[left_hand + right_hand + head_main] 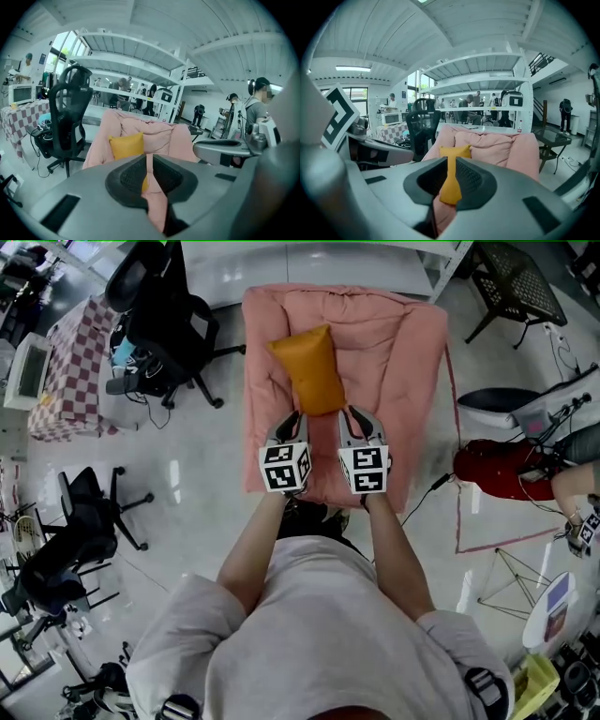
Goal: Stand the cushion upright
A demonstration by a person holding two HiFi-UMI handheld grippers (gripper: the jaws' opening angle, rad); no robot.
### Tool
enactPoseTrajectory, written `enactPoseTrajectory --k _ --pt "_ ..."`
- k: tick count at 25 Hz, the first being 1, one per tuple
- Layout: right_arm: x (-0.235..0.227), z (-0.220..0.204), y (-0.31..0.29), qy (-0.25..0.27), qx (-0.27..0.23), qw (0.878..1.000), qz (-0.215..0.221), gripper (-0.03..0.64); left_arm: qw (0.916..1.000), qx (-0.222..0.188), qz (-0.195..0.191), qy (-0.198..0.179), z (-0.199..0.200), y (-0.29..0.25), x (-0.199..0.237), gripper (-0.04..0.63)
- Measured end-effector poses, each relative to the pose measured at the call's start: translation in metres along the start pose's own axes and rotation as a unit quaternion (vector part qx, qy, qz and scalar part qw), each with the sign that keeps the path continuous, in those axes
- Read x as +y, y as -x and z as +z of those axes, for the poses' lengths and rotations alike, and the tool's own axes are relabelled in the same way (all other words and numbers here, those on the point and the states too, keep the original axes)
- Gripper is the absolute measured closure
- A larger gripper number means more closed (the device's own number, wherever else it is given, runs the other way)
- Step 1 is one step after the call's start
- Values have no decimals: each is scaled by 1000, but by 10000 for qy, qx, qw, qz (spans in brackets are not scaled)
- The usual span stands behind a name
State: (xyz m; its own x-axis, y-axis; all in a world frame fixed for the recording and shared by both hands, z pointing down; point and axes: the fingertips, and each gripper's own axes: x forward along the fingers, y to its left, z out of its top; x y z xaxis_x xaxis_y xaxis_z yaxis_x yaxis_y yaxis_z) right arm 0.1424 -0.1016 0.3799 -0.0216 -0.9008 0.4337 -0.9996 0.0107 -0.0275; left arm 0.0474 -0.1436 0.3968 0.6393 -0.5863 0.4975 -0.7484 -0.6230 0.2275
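The orange cushion (307,371) lay lengthwise on the pink padded chair (412,381), left of its middle, with its far end toward the back edge and its near end toward the front edge. It looked light, soft and floppy, likely to sag if raised by one end, so I judged its two near corners the best hold. My right tongs (451,180) were pinching a fold of its orange cloth. My left tongs (147,176) were nearly pressed together on a mere sliver of it, with pink cover showing in the gap; a weaker grip, I thought. A black office chair (169,329) stood off the pink chair's left edge.
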Motion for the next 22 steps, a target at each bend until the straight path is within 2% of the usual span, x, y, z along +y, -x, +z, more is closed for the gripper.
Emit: enactPoseTrajectory --k 6,16,19,22 --pt "3 18 30 87 -282 9995 -133 604 9991 -378 40 -184 20 27 -20 571" --pt "10 61 96 167 -943 9951 -252 609 9950 -790 -4 -613 42 81 -54 581" --pt "8 73 112 215 -1056 9935 -363 609 9947 -864 39 -565 44 100 -57 581" --pt "9 81 130 373 -1088 9920 -519 609 9956 -870 -53 -351 46 116 -63 581"
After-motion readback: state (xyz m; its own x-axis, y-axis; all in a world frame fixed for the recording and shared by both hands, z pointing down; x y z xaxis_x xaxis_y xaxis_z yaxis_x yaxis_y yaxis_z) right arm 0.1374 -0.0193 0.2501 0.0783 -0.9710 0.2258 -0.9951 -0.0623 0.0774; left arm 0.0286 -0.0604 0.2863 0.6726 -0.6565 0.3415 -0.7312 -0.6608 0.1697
